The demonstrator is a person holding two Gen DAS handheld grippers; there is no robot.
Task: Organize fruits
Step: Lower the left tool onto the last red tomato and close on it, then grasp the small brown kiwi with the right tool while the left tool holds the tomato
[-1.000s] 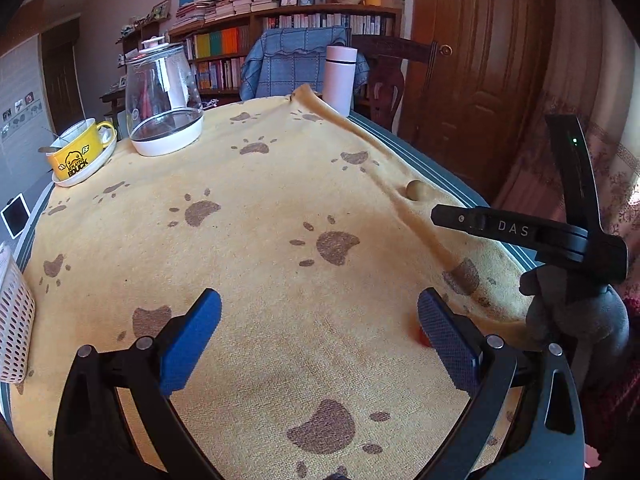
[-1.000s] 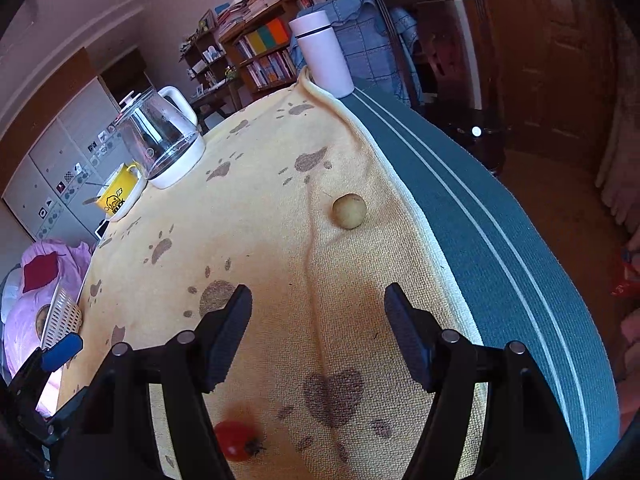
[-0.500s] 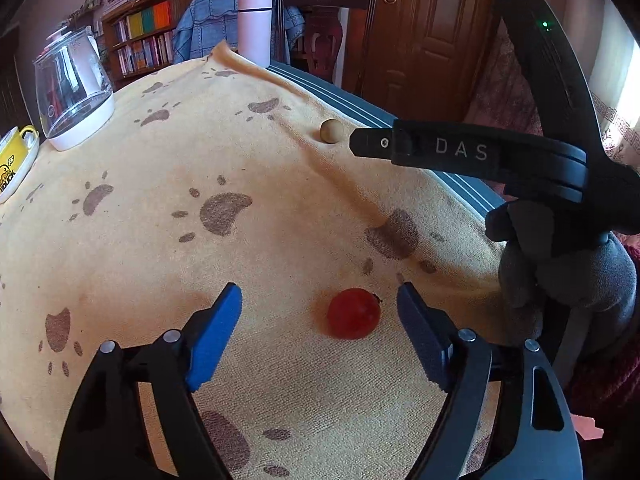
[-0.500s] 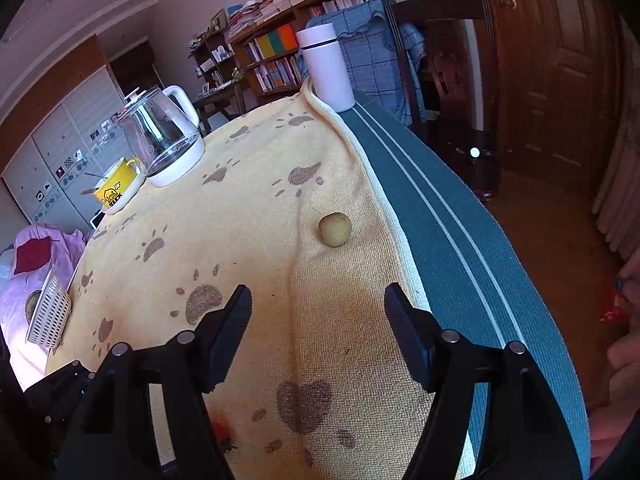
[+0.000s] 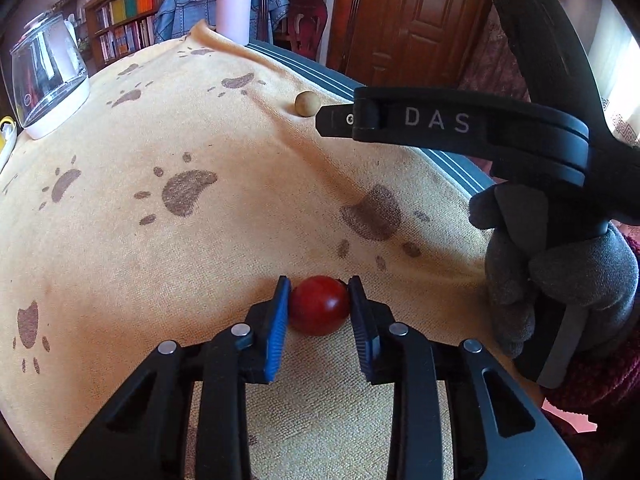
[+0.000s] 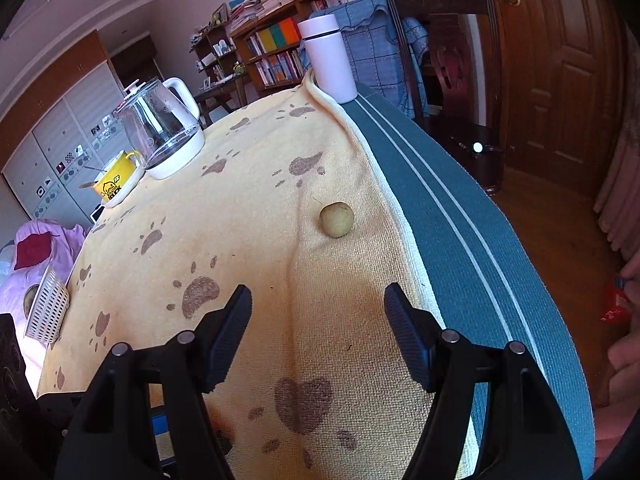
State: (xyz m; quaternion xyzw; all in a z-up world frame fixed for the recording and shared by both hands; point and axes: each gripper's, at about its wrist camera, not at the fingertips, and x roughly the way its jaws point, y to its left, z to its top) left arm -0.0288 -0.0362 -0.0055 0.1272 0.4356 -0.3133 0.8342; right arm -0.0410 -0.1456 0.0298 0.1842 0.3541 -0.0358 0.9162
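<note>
A small red tomato [image 5: 319, 305] lies on the yellow paw-print cloth [image 5: 200, 240], and my left gripper [image 5: 319, 305] is shut on it, blue pads touching both sides. A round tan fruit [image 5: 307, 103] sits farther off by the cloth's right edge; the right wrist view shows this tan fruit [image 6: 336, 219] ahead of my right gripper [image 6: 318, 320], which is open and empty above the cloth. In the left wrist view the right gripper's black body [image 5: 460, 128] hangs at the right, held by a grey-gloved hand [image 5: 552, 276].
A white perforated basket [image 6: 46, 312] stands at the table's left edge. A glass kettle [image 6: 160, 132], a yellow mug [image 6: 114, 178] and a white flask [image 6: 328, 58] stand at the far side. The teal striped tablecloth [image 6: 460, 240] runs along the right, then the table drops off.
My left gripper swung right, came down around the red tomato and closed on it. The right gripper drifted slightly, staying open, with the tan fruit still ahead.
</note>
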